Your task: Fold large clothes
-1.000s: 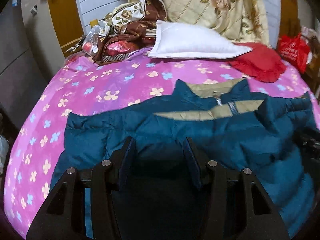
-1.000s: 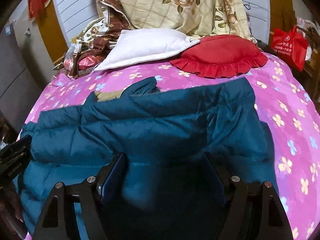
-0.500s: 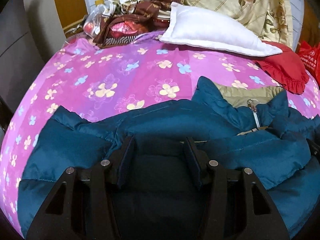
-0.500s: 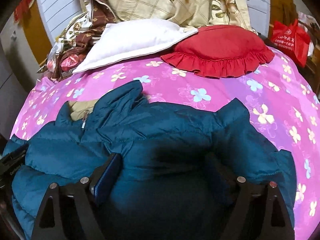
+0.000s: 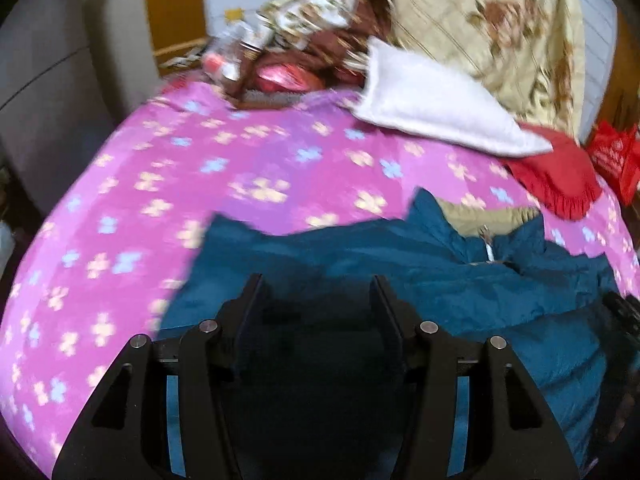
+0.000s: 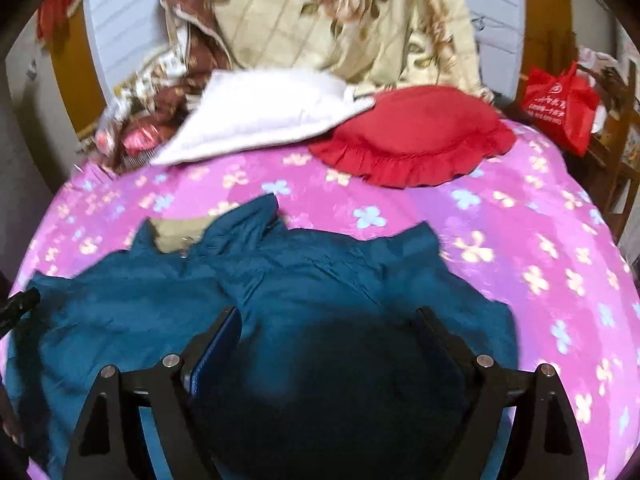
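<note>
While both claws grip jacket (image 6: 328, 280), red cushion (image 6: 412, 136) beyond (white pillow (image 6: 260, 116) beside)

One teal padded jacket (image 6: 304, 280) at 6 o'clock on bed. One white pillow (image 6: 260, 116) at 11 o'clock. One red ruffled cushion (image 6: 416, 136) at 1 o'clock. One floral quilt (image 6: 344, 12) at 12 o'clock. One red bag (image 6: 560, 104) at 2 o'clock. Two claws: left claw (image 5: 316, 300), right claw (image 6: 328, 332).
</note>
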### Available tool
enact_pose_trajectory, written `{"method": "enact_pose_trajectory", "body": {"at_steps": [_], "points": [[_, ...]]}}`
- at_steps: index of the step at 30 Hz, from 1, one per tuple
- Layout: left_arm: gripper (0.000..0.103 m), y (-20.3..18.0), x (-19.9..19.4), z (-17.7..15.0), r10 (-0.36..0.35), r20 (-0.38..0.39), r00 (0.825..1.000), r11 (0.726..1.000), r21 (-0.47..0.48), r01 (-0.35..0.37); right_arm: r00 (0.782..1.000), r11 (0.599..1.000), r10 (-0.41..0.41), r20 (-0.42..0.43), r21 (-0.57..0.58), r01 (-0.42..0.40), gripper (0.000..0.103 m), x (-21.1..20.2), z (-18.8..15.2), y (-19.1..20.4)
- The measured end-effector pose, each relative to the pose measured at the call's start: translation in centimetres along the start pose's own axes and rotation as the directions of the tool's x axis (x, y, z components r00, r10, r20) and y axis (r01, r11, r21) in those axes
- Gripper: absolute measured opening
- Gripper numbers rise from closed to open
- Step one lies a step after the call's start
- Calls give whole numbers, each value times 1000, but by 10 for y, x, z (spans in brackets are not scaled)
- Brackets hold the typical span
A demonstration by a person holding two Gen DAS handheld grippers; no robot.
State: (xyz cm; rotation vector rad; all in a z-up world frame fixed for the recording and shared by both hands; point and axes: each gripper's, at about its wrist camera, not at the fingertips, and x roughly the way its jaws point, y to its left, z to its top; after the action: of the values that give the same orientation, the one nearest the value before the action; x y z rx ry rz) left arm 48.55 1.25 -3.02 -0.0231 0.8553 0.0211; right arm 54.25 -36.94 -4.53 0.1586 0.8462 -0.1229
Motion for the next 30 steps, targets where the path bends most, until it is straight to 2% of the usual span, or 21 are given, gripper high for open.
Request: {"method": "enact_pose_trajectory", "body": {"at_steps": [3, 7, 9, 12, 15, 21, 24, 27, 30], "points": [[59, 38, -4, -9, 34, -13, 999, 998, -61, -35, 1000, 1000, 14, 13, 15, -14, 86, -24, -21, -14], [59, 70, 18, -24, 57, -78, 995, 992, -106, -66, 999, 999, -33, -2, 24, 33, 86, -20, -45, -34], [62, 78, 28, -27, 24, -92, 995, 990, -137, -37, 999, 998, -48, -12, 45, 49, 86, -12, -50, -46], [71, 83, 40, -28, -1, -85, 996, 987, -162, -12, 1000, 991, 2, -23, 133, 1, 87, 0, -52, -67], [79, 83, 54, -27, -27, -78, 997, 986, -168, 14, 999, 981, 31, -10, 194, -29, 94, 12, -56, -81], [82, 97, 78, -25, -159, -95, 983, 952, -279, 127, 998, 966, 69, 7, 249, -68, 100, 26, -57, -90], [82, 101, 73, -24, -169, -104, 980, 947, -294, 132, 998, 968, 60, -5, 244, -57, 100, 26, -55, -87], [82, 99, 52, -24, -132, -93, 987, 959, -264, 103, 999, 975, 23, -35, 221, -15, 100, 20, -50, -83], [82, 100, 22, -27, -108, -62, 992, 968, -232, 91, 1000, 984, -19, -21, 179, 23, 99, -3, -50, -77]]}}
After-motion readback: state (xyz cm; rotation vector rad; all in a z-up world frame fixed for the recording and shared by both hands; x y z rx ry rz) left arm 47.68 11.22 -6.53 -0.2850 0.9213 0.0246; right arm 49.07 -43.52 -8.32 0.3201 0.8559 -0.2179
